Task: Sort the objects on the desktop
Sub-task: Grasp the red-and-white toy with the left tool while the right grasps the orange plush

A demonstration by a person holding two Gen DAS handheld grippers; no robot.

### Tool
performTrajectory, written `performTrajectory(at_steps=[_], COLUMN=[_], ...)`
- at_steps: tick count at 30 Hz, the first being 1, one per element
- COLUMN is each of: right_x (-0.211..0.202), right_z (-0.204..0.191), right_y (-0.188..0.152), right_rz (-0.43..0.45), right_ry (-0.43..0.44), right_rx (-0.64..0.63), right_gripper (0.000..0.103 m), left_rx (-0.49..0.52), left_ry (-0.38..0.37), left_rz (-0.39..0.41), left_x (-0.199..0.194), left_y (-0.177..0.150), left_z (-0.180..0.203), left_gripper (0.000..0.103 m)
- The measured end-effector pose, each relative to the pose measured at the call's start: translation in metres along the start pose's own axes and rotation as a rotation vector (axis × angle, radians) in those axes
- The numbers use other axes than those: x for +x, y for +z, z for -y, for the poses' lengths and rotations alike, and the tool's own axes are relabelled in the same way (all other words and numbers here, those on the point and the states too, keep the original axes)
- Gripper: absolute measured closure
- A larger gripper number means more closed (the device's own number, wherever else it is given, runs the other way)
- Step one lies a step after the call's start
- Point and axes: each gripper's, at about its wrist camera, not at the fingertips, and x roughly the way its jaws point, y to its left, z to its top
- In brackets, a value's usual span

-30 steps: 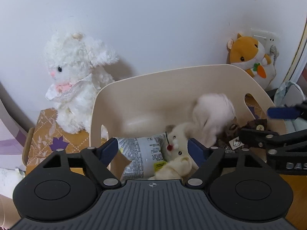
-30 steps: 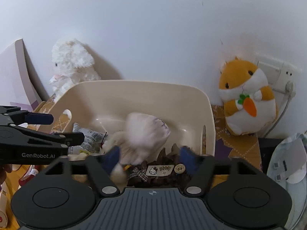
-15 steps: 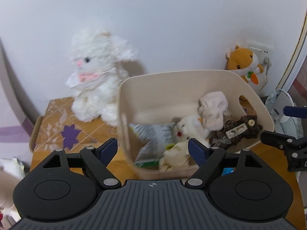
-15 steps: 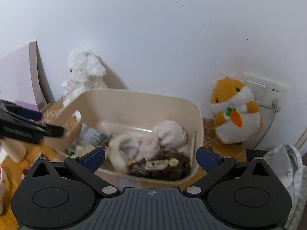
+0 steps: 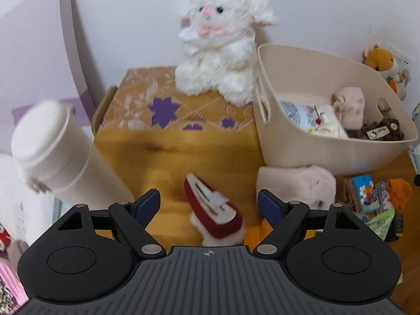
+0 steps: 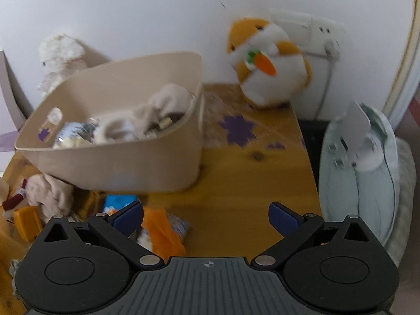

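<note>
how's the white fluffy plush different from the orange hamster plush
The white fluffy plush is all white with a pink nose and bow; the orange hamster plush is orange and white and holds a carrot. The white one sits left of the beige bin, the hamster right of it, by a wall socket. Both lean against the wall.

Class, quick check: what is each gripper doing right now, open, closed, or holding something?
Left gripper: open, holding nothing; the red slipper lies between its jaws, ungripped.
Right gripper: open wide, empty, jaws just opened.

Black tongs [image 5: 209,204], blue pads [image 5: 147,204], silver screws, ribbed grey housing
</note>
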Motion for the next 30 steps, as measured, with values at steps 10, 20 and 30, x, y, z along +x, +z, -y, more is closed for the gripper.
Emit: performTrajectory(at_steps=[10,20,30], right_x=[0.014,0.025,0.03], right_z=[-0.006,-0.025,-0.034], right_y=[-0.015,-0.01,-0.012], right_rz=[-0.041,-0.032,-0.046], right_ry=[0.005,-0.004,0.03], right_rx=[-0.014,-0.106,-0.133], right_gripper=[0.0,0.004,0.02], left_rx=[-0.093,-0.092,-0.184], left_ry=[-0.045,-0.053,-0.061], left_rz=[-0.071,-0.133,-0.2], left_x=[0.035,0.062,0.085], left_y=[-0.006,-0.008,-0.015], left_z=[-0.008,0.0,-0.01], left_gripper=[0.02,0.02,0.038])
